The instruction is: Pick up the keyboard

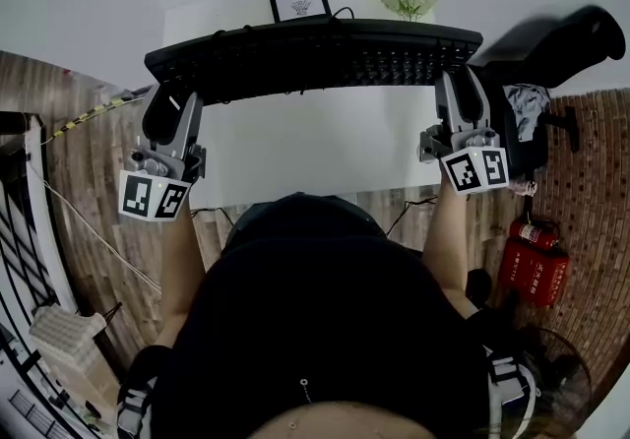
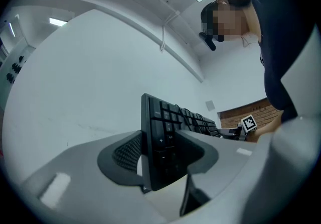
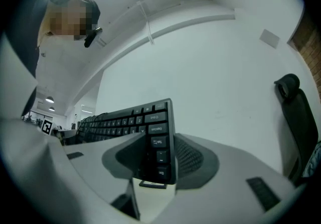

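Observation:
A long black keyboard (image 1: 315,55) hangs in the air above the white desk (image 1: 315,147), held level by its two ends. My left gripper (image 1: 175,93) is shut on its left end, and my right gripper (image 1: 459,83) is shut on its right end. In the left gripper view the keyboard (image 2: 160,142) stands on edge between the grey pads, keys facing right. The right gripper view shows the keyboard's other end (image 3: 158,140) clamped the same way, keys facing left. Its cable trails off behind the back edge.
A small framed picture (image 1: 299,4) and a pot of flowers (image 1: 402,0) stand at the desk's far edge. A black office chair (image 1: 551,53) is at the right, with a red fire extinguisher (image 1: 532,265) on the floor below it. A white rack (image 1: 64,334) sits lower left.

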Tool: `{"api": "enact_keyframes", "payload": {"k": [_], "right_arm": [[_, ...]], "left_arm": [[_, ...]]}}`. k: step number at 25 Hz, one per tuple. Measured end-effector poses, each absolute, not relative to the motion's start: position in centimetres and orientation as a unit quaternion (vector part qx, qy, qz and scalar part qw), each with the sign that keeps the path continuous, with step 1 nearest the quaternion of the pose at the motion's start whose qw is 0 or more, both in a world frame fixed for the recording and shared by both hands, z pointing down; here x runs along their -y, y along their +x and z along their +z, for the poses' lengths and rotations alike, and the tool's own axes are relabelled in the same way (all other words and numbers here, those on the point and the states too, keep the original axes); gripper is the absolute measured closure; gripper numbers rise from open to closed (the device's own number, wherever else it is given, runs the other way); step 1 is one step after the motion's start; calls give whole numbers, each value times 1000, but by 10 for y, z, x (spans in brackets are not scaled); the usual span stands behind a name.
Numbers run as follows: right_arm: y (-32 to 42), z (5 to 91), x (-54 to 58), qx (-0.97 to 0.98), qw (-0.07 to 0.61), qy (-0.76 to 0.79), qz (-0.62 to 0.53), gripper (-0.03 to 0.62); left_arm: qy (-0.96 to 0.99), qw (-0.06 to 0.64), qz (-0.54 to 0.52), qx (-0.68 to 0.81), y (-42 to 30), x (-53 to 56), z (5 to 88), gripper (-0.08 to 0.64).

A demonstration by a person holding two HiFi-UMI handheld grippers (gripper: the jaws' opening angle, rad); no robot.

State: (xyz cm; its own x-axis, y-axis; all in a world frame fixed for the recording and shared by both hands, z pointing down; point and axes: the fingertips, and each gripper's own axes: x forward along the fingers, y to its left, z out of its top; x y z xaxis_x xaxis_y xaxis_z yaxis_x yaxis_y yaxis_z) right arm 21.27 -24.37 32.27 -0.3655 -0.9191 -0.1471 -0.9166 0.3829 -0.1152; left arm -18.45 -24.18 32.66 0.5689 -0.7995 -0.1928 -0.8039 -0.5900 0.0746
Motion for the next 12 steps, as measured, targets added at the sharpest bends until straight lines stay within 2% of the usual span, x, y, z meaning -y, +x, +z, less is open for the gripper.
{"api": "enact_keyframes", "payload": {"k": [12], "right_arm": [[207, 313, 236, -827, 94, -554, 15, 407]], "left_arm": [[-882, 26, 112, -456, -189, 233, 318, 348]]}}
